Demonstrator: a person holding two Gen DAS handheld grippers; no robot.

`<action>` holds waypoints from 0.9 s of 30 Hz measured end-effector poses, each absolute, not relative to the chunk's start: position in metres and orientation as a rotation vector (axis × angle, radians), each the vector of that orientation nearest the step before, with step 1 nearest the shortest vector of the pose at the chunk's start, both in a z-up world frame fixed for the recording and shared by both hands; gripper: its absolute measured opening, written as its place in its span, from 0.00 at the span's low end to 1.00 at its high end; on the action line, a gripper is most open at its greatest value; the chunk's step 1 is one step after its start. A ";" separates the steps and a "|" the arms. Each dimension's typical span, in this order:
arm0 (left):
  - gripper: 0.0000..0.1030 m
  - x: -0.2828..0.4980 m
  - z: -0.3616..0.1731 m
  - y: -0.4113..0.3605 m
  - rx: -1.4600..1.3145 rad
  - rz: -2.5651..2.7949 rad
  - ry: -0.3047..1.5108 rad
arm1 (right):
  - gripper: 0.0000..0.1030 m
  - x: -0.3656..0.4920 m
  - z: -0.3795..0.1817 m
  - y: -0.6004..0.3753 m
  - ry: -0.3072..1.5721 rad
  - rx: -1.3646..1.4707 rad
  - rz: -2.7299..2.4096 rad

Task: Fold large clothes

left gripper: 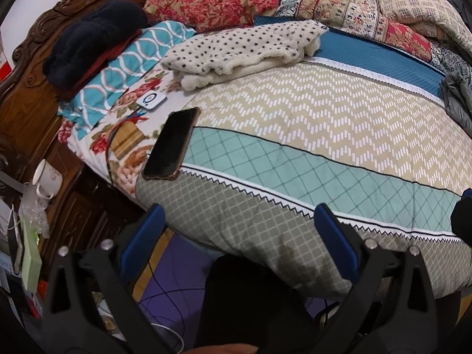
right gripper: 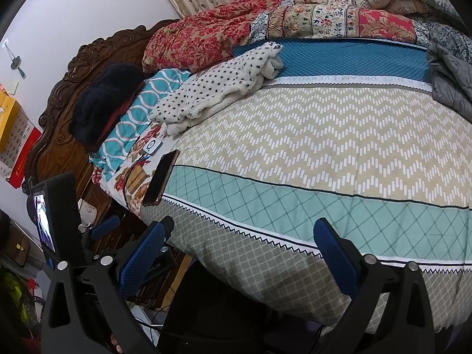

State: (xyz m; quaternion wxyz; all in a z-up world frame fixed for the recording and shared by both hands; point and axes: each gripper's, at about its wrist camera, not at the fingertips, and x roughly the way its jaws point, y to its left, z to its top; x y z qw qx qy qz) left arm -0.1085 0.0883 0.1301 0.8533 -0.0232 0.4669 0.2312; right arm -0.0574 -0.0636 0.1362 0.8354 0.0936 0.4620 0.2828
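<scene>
A white fleece garment with black spots [left gripper: 242,50] [right gripper: 212,91] lies folded near the head of the bed. A grey padded jacket [left gripper: 457,97] [right gripper: 448,79] is bunched at the right edge. A dark fluffy garment [left gripper: 91,41] [right gripper: 103,100] rests on the teal pillow. My left gripper [left gripper: 239,211] hovers open over the bed's near corner, nothing between its fingers. My right gripper [right gripper: 240,225] stands open beside it over the same patterned bedspread [left gripper: 324,112] [right gripper: 324,135], also empty. Neither touches any garment.
A phone [left gripper: 171,144] [right gripper: 160,181] and a small white device [left gripper: 153,100] lie on the bed's left side. Rumpled quilts [left gripper: 236,0] pile along the far edge. A mug [left gripper: 47,177] stands on the carved wooden bedside cabinet; cables run across the floor below.
</scene>
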 end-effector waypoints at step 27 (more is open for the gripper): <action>0.94 -0.108 0.125 0.087 -0.051 0.485 0.998 | 0.24 -0.054 0.135 -0.069 0.979 0.205 0.594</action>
